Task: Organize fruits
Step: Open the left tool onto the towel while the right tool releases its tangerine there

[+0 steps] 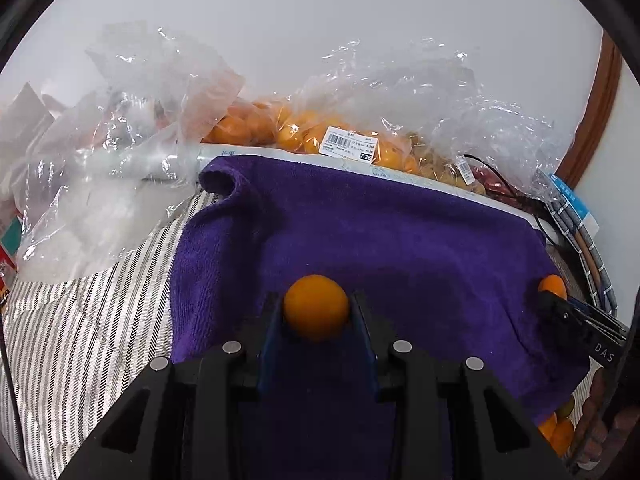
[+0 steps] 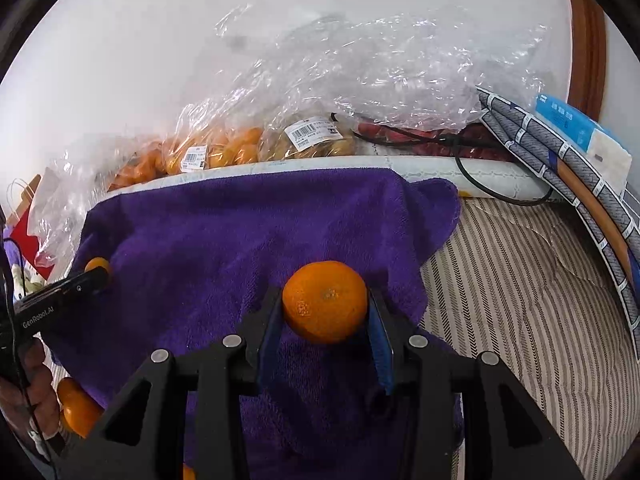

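My left gripper is shut on a small smooth orange and holds it over the purple towel. My right gripper is shut on a bigger mandarin over the same towel. Each gripper shows in the other's view: the right one at the right edge of the left wrist view, still holding its fruit, and the left one at the left edge of the right wrist view. Loose oranges lie at the towel's near corner.
Clear plastic bags of oranges with price labels lie behind the towel against the white wall. An empty crumpled bag is at the left. A black cable, a folded grey cloth and striped bedding are to the right.
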Available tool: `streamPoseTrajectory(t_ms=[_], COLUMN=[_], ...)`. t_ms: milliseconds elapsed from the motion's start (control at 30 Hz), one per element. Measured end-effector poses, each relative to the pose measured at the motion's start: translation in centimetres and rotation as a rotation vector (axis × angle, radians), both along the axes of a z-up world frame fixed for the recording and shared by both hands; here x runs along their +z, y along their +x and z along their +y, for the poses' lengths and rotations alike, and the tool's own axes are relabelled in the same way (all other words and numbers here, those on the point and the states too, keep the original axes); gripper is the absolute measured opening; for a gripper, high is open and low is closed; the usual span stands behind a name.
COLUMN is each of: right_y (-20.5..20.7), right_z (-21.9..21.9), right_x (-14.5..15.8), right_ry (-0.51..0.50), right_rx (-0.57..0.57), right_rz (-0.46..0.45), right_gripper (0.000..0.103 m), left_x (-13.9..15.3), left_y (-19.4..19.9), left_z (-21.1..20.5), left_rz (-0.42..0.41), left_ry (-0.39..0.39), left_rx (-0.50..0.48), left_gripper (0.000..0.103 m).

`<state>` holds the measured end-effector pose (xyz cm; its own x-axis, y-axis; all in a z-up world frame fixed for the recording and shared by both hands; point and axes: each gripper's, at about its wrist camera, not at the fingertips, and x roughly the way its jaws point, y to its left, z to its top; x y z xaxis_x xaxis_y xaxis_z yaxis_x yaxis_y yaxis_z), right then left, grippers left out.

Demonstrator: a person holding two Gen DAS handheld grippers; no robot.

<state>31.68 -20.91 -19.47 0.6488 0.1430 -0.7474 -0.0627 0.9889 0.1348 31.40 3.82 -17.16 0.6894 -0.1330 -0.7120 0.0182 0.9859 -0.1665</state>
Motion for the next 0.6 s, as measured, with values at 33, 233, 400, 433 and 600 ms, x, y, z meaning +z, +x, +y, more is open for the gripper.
streamPoseTrajectory(t_ms=[33, 233, 400, 433, 600], right_y=[0.0, 0.0, -0.6, -0.7, -1.9], right_z=[0.1, 0.8, 1.1, 1.1, 1.1], right_x=[-0.1, -0.3, 0.4, 0.6, 1.8], right_ry=[-0.005, -0.031, -0.035, -0.04, -0.076], right_rx=[0.002, 0.024, 0.032, 0.03, 0.002], right_rz=[0.001, 0.0, -0.039, -0.05, -0.118], right_gripper=[0.041, 0.046, 0.054, 0.054, 0.054], left_x=[0.0, 0.2, 0.8, 1.0, 2.1], left_y=[0.0, 0.0, -0.7, -0.9, -1.9], left_z=[0.0, -0.2, -0.9, -1.0, -1.2], left_rz=[0.0, -0.01, -0.048, -0.061, -0.135], left_ry=[0.001, -0.007, -0.002, 0.001, -0.012], left_rx=[-0.001, -0.013, -0.054, -0.06, -0.069], left_gripper=[0.033, 0.033, 0.04, 0.044, 0.046])
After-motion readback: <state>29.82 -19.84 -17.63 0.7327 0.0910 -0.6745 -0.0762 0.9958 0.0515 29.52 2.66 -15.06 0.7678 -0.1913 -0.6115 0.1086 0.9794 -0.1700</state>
